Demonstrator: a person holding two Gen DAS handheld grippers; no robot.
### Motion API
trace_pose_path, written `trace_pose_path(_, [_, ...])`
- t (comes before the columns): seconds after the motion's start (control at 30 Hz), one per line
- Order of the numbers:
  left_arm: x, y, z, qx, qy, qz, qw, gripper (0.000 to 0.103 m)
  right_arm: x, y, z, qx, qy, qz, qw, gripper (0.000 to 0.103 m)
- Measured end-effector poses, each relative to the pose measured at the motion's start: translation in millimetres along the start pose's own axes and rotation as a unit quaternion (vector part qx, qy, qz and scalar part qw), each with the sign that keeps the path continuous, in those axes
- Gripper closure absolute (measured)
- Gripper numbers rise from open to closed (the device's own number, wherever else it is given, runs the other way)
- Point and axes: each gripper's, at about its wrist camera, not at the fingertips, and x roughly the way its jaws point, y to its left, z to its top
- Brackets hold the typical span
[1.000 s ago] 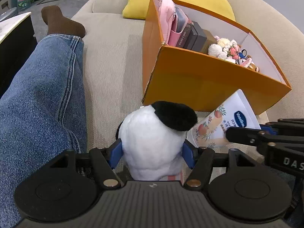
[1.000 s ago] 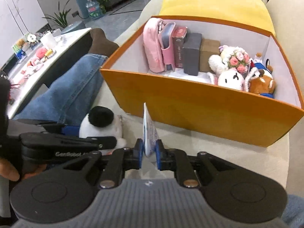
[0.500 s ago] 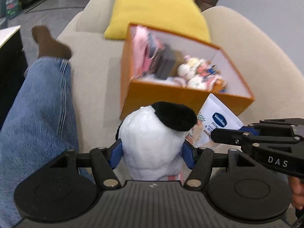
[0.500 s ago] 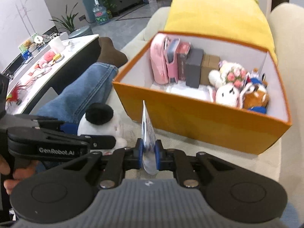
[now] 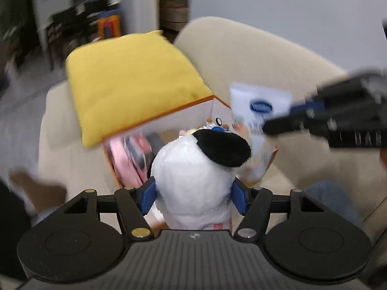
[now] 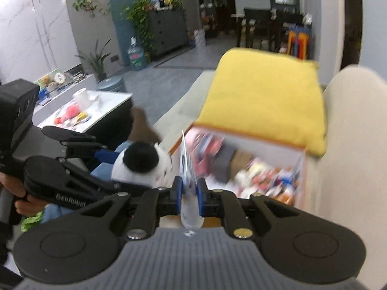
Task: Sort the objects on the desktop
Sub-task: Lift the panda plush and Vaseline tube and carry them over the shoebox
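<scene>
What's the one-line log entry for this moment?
left gripper: shut on panda plush | right gripper: shut on tube | both raised near orange box | sofa

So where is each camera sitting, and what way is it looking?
Left wrist: on the left gripper, facing the orange box; it grips the panda plush, and the right gripper shows.
Right wrist: on the right gripper, facing the box and room; it pinches the lotion tube, and the left hand shows.
Shared: plush, tube, box, yellow cushion.

grippers 2 [image 5: 194, 191] [image 6: 189, 191] | plush toy 1 [image 5: 193, 181] | tube 1 [image 5: 260, 111] | box 1 [image 6: 298, 169] | cushion 1 [image 5: 130, 82]
</scene>
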Motion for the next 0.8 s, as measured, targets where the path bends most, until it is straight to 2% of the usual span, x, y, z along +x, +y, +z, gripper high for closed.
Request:
trace_pose_path(0.1, [32, 1, 25, 0.074, 0.031, 0.006, 0.9968, 0.029, 14, -17, 12, 0.002, -0.002, -0.026, 1.0, 0.09])
trace_pose_path(0.2, [74, 3, 41, 0.152, 0.068, -0.007, 0.9859, 0.029, 38, -37, 13, 0.011, 0.009, -0.041, 0.999, 0.09])
trace_pose_path(0.33, [132, 8, 49, 0.226, 0.119, -0.025, 0.9666, 0.029, 76, -64, 6, 0.036, 0.033, -0.038, 0.998, 0.09])
trace_pose_path(0.47, [181, 9, 44, 0.287, 0.166, -0.045, 0.9424, 0.029, 109, -84, -3, 0.046, 0.06, -0.032, 0.997, 0.09])
trace_pose_path(0.53, [194, 6, 41, 0.317, 0.17, -0.063, 0.9308, 0.026, 120, -91, -6, 0.049, 0.069, -0.028, 0.996, 0.09])
trace_pose_path(0.63, [197, 2, 40, 0.348, 0.172, -0.077, 0.9185, 0.026, 132, -99, -7, 0.057, 0.08, -0.016, 0.995, 0.09])
trace_pose_path(0.8, [187, -13, 29, 0.412, 0.174, -0.062, 0.8921, 0.026, 132, -103, -7, 0.061, 0.077, -0.009, 0.995, 0.09])
